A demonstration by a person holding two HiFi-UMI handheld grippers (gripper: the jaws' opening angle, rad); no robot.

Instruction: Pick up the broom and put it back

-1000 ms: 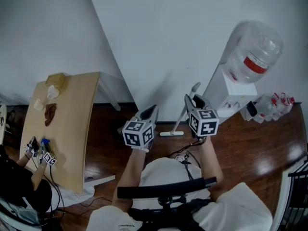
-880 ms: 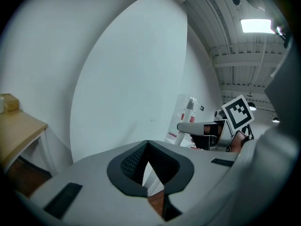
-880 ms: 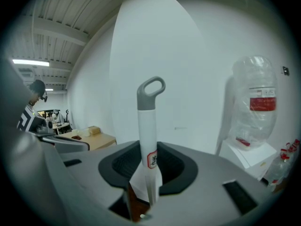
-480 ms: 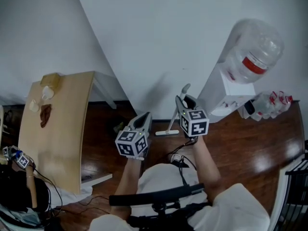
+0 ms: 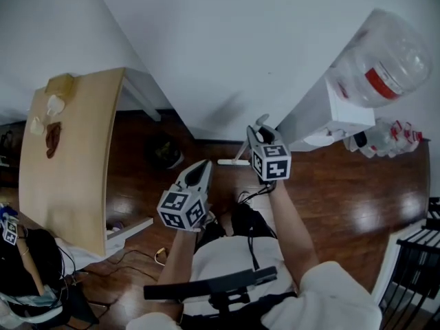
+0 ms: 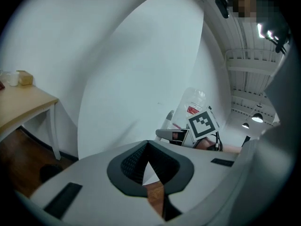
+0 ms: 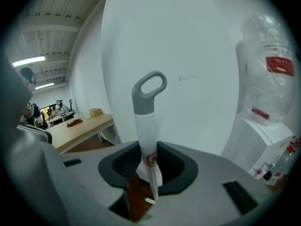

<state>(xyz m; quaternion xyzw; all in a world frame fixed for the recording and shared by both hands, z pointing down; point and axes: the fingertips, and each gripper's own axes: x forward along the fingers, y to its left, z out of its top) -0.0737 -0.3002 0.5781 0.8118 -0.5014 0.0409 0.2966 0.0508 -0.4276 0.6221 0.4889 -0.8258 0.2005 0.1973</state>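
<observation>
The broom stands against the white wall, with its flat white head (image 5: pixel 232 162) on the wood floor. Its white handle (image 7: pixel 146 142) ends in a grey loop (image 7: pixel 149 91). My right gripper (image 5: pixel 255 137) is shut on the handle just below the loop, and in the right gripper view the handle runs up between the two jaws. My left gripper (image 5: pixel 201 169) hangs lower and to the left, away from the broom. Its jaws meet at the tips (image 6: pixel 148 146) with nothing between them. In the left gripper view the right gripper's marker cube (image 6: pixel 203 124) shows ahead.
A water dispenser (image 5: pixel 323 112) with a big bottle (image 5: pixel 385 53) stands right of the broom, with small red-capped bottles (image 5: pixel 385 139) beside it. A wooden table (image 5: pixel 69 157) is at the left. A dark round object (image 5: pixel 165 151) and cables (image 5: pixel 148 256) lie on the floor.
Both grippers have sunk toward the floor, the right one still holding the broom handle. The view has tilted further down, showing more floor.
</observation>
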